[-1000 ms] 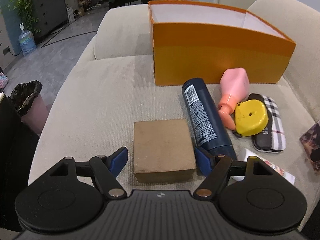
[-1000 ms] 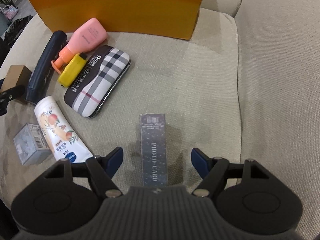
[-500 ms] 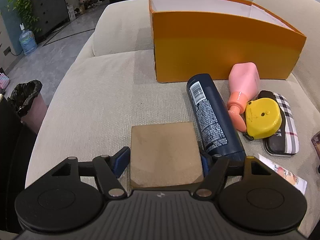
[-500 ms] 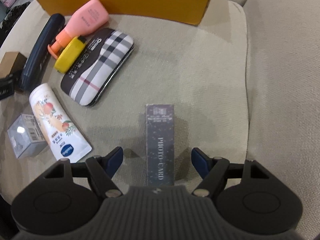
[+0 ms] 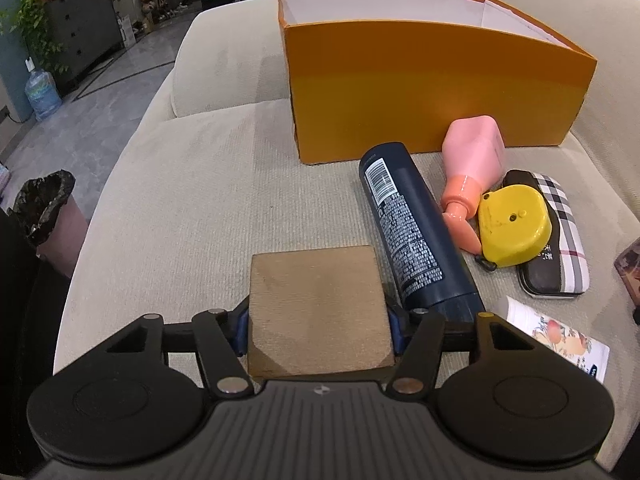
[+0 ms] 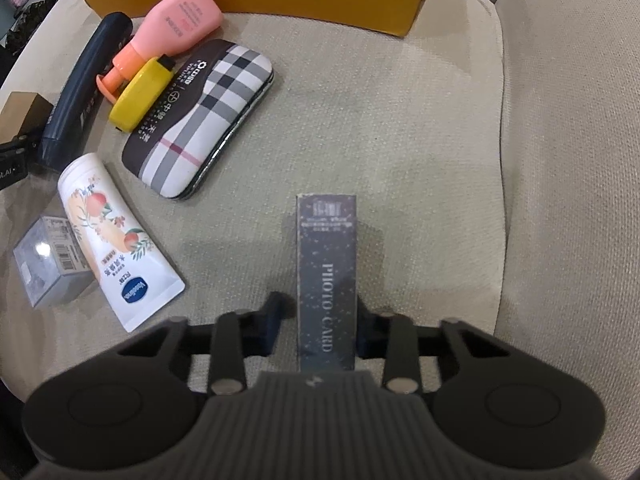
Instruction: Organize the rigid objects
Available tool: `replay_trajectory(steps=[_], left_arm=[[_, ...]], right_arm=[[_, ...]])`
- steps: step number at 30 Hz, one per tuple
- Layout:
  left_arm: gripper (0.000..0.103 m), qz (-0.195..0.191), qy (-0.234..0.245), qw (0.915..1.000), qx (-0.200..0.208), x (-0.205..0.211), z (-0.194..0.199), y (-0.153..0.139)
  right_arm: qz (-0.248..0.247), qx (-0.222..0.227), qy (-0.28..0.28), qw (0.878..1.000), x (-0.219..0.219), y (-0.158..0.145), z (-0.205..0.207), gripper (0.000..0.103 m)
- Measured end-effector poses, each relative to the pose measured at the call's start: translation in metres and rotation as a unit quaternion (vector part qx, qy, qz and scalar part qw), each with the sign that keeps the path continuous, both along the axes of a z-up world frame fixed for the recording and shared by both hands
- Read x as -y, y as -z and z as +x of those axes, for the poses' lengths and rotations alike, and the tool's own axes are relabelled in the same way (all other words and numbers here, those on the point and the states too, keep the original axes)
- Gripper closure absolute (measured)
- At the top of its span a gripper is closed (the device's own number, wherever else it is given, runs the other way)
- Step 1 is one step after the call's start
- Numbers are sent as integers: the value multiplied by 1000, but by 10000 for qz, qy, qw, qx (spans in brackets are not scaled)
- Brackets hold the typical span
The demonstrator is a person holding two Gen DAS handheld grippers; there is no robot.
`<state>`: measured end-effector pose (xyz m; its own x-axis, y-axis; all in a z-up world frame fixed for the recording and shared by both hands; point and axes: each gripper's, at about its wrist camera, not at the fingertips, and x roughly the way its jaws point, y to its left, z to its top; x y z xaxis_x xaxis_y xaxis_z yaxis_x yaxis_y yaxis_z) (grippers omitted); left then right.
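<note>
Left wrist view. The left claw [image 5: 318, 332] is closing on the brown block [image 5: 318, 308]; its blue pads meet the block's two side faces, so the block appears gripped. The block lies on the sofa [image 5: 192, 200], well short of the orange box [image 5: 432, 92] and just left of the navy can [image 5: 416, 228]. Judged stiff, flat-sided and light, the block suits a hold across opposite sides, as taken. The box stands open-topped; only its white inner walls show, and its floor and any contents are hidden. Between can and box lie a pink bottle [image 5: 472, 160], a yellow tape measure [image 5: 512, 228] and a plaid case [image 5: 556, 240].

Right wrist view. The right claw [image 6: 320, 328] is closing around the card box [image 6: 326, 276], which lies near the box's right corner side, well apart from the rest. The right pad touches its edge; the left shows a small gap, so the grip is not yet made. Narrow, rigid and probably light, the card box is best pinched across its long sides. A lotion tube [image 6: 108, 236] and a clear cube [image 6: 48, 264] lie far from the box.
</note>
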<state>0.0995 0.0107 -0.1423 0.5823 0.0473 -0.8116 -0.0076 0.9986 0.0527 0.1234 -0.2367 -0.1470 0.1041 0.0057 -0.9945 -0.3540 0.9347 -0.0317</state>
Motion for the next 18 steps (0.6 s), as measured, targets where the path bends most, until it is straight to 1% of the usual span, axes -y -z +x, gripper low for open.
replay_trajectory(steps=[1, 2, 5, 12, 18], left_arm=[[34, -44, 11, 10000, -29, -1, -1, -1], [34, -110, 27, 9999, -38, -2, -2, -4], [34, -130, 115, 9998, 47, -3, -7, -14], [35, -228, 191, 9993, 209, -7, -11, -44], [34, -364, 281, 9978, 471, -3, -12, -72]], right_arm=[[-11, 44, 4, 10000, 0, 0, -2, 80], [-28, 82, -2, 10000, 0, -1, -3, 81], [177, 137, -55, 9997, -1, -5, -8, 81], [294, 273, -121, 9991, -3, -18, -14, 81], [386, 506, -135, 9979, -2, -48, -8, 81]])
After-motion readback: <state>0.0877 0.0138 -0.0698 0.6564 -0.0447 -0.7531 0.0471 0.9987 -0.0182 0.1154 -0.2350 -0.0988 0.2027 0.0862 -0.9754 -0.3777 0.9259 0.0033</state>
